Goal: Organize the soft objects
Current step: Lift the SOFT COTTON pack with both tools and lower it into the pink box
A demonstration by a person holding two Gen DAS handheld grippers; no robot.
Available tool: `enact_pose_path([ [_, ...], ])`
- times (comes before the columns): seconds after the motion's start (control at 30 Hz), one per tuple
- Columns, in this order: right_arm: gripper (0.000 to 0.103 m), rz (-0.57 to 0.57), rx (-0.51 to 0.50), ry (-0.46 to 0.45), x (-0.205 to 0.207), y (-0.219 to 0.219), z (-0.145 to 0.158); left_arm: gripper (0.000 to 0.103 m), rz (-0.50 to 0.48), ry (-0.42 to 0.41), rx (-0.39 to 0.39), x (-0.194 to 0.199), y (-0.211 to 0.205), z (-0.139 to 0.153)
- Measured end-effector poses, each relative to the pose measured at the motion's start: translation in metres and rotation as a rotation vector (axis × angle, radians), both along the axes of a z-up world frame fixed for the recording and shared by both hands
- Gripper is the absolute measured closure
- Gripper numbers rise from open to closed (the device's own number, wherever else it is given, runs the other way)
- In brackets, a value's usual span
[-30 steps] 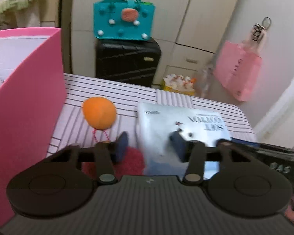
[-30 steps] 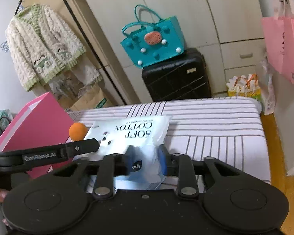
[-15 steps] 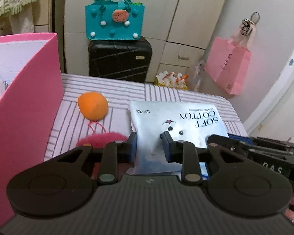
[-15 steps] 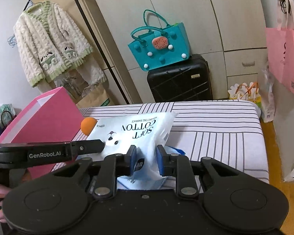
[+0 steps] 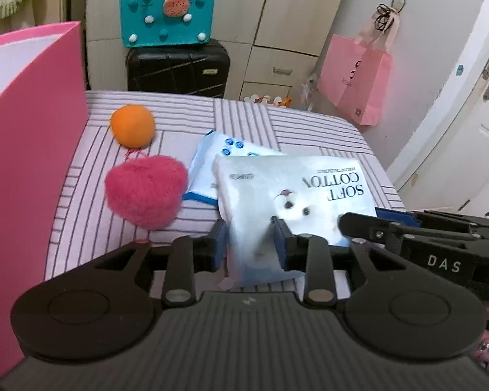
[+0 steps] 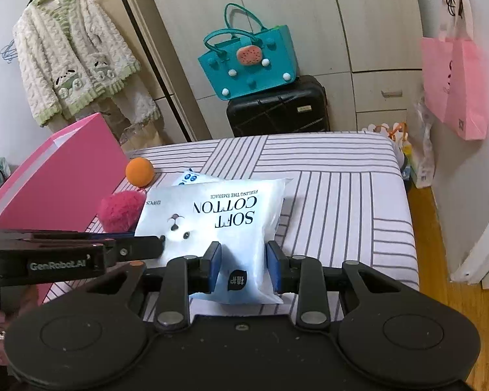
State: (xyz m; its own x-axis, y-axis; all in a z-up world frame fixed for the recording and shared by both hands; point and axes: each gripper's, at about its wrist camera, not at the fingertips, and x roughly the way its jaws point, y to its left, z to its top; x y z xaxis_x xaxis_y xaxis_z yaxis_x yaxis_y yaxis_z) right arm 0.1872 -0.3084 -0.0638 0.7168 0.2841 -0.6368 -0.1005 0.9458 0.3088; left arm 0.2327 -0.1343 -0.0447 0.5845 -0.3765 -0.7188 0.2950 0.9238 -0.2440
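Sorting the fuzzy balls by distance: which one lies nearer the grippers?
The pink fluffy ball, beside the SOFT COTTON pack; the orange ball lies farther back.

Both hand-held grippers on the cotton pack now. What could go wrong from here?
1. Each hand-held gripper, left and right, pinches only the near edge of the cotton pack, so the slick film may slip or sag.
2. The pack overlaps a second pack, which may get dragged along.
3. On the way to the pink box, it may knock the red pompom or orange ball.
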Motion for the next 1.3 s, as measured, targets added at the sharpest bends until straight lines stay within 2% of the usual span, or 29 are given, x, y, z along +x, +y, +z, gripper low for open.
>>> enact_pose_path([
  [0.1, 0.058, -0.006, 0.002, 0.004, 0.000, -0.001, -0.003, 0.054, 0.028, -0.003, 0.012, -0.001, 0.006, -0.003],
  [0.2, 0.058, -0.003, 0.037, 0.016, -0.002, -0.003, -0.006, 0.054, 0.034, 0.006, -0.022, 0.001, 0.011, -0.006],
  [0.27, 0.058, -0.003, 0.037, 0.012, -0.003, 0.000, -0.007, 0.063, 0.016, 0.002, -0.042, 0.000, 0.011, -0.008],
  [0.3, 0.060, 0.000, 0.029, 0.006, -0.004, 0.002, -0.007, 0.077, 0.003, 0.003, -0.063, 0.000, 0.010, -0.008],
  [0.33, 0.063, 0.003, 0.013, -0.003, -0.006, 0.004, -0.006, 0.079, -0.005, 0.008, -0.081, -0.002, 0.010, -0.008],
  [0.37, 0.069, 0.001, 0.001, -0.010, -0.008, 0.006, -0.004, 0.079, -0.001, -0.002, -0.072, -0.004, 0.009, -0.006],
  [0.4, 0.071, 0.004, -0.012, -0.011, -0.010, 0.009, -0.002, 0.080, -0.003, -0.019, -0.055, -0.008, 0.006, -0.004],
  [0.57, 0.071, 0.019, -0.061, 0.022, -0.018, 0.019, 0.006, 0.080, -0.031, -0.063, -0.033, -0.021, 0.004, 0.009],
  [0.8, 0.053, 0.052, -0.144, 0.013, -0.038, 0.039, 0.035, 0.079, -0.109, -0.110, 0.032, -0.048, 0.002, 0.037],
  [0.9, 0.048, 0.047, -0.172, -0.003, -0.047, 0.047, 0.046, 0.079, -0.130, -0.111, 0.017, -0.057, 0.008, 0.047],
  [1.17, 0.040, 0.075, -0.169, -0.071, -0.067, 0.069, 0.073, 0.079, -0.147, -0.154, 0.007, -0.077, 0.034, 0.075],
  [1.3, 0.037, 0.103, -0.181, -0.111, -0.075, 0.083, 0.088, 0.077, -0.147, -0.201, 0.025, -0.086, 0.047, 0.089],
])
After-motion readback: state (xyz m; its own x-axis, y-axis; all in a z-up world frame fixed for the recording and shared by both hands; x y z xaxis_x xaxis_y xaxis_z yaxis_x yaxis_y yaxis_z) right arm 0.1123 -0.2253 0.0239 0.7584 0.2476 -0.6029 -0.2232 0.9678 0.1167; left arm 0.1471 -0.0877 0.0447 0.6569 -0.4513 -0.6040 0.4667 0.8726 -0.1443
